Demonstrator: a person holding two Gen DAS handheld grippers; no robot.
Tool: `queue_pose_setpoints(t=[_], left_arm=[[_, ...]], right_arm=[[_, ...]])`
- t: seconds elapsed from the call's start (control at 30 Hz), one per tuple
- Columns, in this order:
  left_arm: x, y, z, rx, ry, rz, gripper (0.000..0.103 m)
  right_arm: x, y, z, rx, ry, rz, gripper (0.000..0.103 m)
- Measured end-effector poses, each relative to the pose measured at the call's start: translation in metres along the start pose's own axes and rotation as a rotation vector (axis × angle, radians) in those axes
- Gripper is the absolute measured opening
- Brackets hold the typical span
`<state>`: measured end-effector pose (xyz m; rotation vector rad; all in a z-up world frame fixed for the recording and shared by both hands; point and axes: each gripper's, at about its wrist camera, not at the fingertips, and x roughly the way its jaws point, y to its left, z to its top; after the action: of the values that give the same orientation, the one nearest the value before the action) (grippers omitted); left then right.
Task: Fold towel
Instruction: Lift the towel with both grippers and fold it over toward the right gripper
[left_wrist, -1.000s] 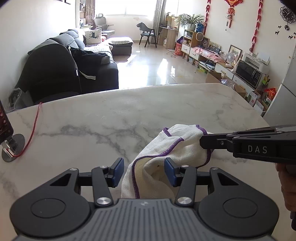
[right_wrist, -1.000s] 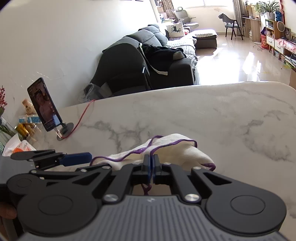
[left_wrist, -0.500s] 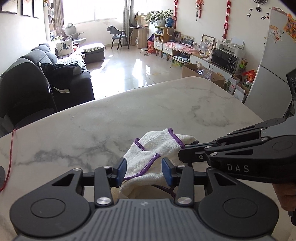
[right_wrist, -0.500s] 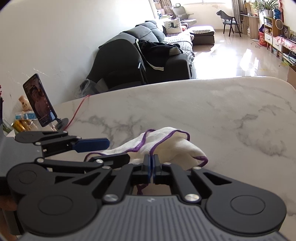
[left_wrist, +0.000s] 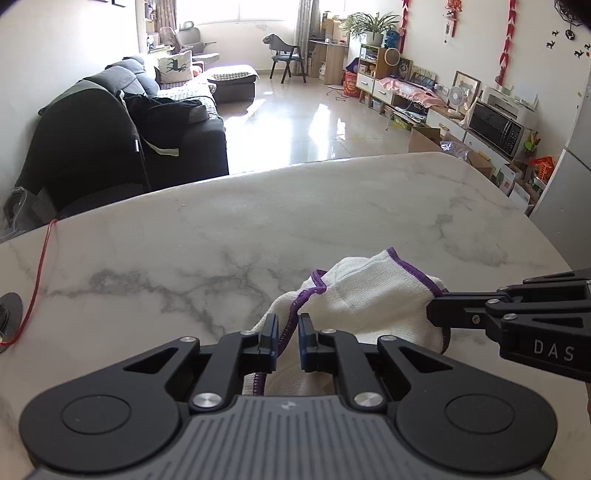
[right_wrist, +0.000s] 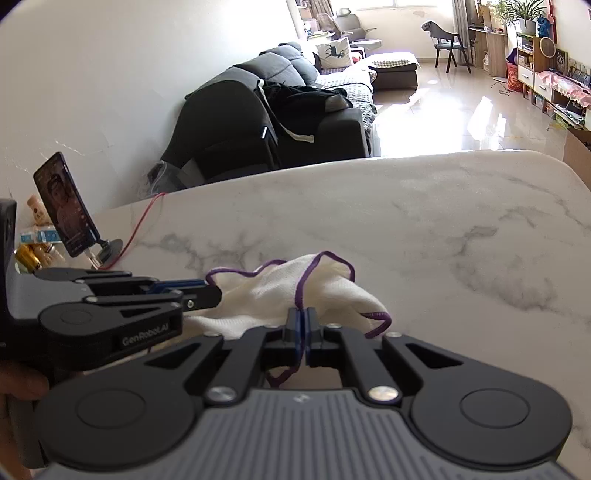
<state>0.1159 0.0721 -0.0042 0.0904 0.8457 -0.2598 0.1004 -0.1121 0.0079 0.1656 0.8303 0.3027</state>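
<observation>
The white towel (left_wrist: 373, 299) with the purple hem lies bunched on the marble table (left_wrist: 258, 229), caught at both ends. The right gripper (right_wrist: 301, 325) has its jaws pressed tight on the hem. The left gripper (left_wrist: 287, 334) is nearly closed, a fold of hem between its blue pads (left_wrist: 271, 332) (whether they actually pinch it, I cannot tell). A phone (right_wrist: 64, 210) stands off beyond the left jaws.
</observation>
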Motion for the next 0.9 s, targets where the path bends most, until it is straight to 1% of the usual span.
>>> queue_pose_setpoints(t=[0.1,0.3,0.43,0.73,0.9], left_arm=[[0.002,0.007,0.000,-0.032,0.013,0.036,0.011],[0.001,0.022,-0.003,-0.108,0.026,0.071,0.011],[0.000,0.028,-0.003,-0.133,0.028,0.099,0.011],[0.000,0.034,-0.006,-0.177,0.034,0.123,0.011],[0.000,0.033,-0.008,-0.191,0.034,0.117,0.011]], right_arm=[[0.001,-0.008,0.000,0.014,-0.002,-0.029,0.002],[-0.001,-0.027,-0.001,0.023,-0.012,-0.114,0.002],[-0.004,-0.044,-0.004,0.050,-0.006,-0.142,0.002],[-0.016,-0.060,-0.012,0.059,-0.011,-0.200,0.002],[-0.030,-0.067,-0.018,0.060,-0.019,-0.216,0.002]])
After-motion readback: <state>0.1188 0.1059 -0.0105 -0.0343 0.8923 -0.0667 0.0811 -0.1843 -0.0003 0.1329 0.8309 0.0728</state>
